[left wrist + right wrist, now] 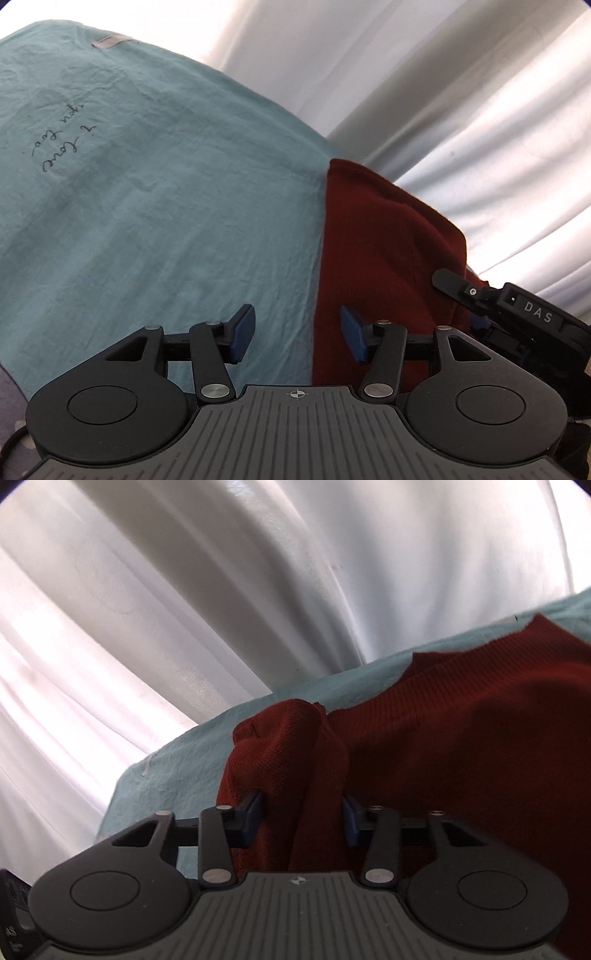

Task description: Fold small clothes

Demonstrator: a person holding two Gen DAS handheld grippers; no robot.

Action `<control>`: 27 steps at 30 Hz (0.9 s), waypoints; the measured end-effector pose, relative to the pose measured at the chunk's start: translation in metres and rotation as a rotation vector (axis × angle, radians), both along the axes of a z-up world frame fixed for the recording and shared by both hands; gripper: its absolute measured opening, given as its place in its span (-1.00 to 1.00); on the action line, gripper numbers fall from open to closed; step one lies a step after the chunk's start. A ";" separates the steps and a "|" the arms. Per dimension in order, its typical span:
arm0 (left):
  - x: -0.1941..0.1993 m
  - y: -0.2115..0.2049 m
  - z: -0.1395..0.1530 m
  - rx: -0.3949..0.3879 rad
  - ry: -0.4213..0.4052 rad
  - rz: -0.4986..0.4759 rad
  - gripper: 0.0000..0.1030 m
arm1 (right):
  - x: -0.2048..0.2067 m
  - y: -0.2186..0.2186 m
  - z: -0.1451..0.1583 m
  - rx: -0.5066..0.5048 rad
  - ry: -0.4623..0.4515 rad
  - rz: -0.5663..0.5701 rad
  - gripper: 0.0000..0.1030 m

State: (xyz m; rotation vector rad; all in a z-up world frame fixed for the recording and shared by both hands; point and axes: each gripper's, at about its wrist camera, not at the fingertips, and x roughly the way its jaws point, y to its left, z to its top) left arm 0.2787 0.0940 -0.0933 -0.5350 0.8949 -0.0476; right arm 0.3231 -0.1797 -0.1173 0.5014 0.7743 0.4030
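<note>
Two garments lie spread under the grippers: a teal T-shirt and a dark red knit garment resting on top of its edge. In the left wrist view, the left gripper hovers with its blue pads apart at a middling width and nothing pinched between them; the border where red knit meets teal cloth runs right through the gap between the jaws. Beyond and to the left of those jaws, the shirt carries dark handwritten script, upside down from here, that seems to read "I love you too", though the smaller line is hard to make out. Farther off sits a small grey tag at the neckline. To the right of the left jaws, part of the other tool shows white letters "DAS". In the right wrist view, the right gripper stands fairly narrow, with a bunched fold of the red knit between its pads, which appear to press on it. White curtain hangs behind.
</note>
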 end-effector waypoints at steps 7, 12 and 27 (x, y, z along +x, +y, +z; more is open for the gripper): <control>0.002 -0.007 0.001 0.022 -0.004 -0.026 0.10 | 0.005 0.024 0.010 -0.131 -0.030 0.039 -0.21; 0.004 -0.011 0.001 0.028 -0.003 -0.043 0.10 | 0.002 0.042 0.016 -0.270 -0.095 0.056 -0.51; -0.023 -0.017 0.025 0.019 -0.066 -0.105 0.10 | -0.051 0.030 0.061 -0.588 -0.431 -0.037 -0.70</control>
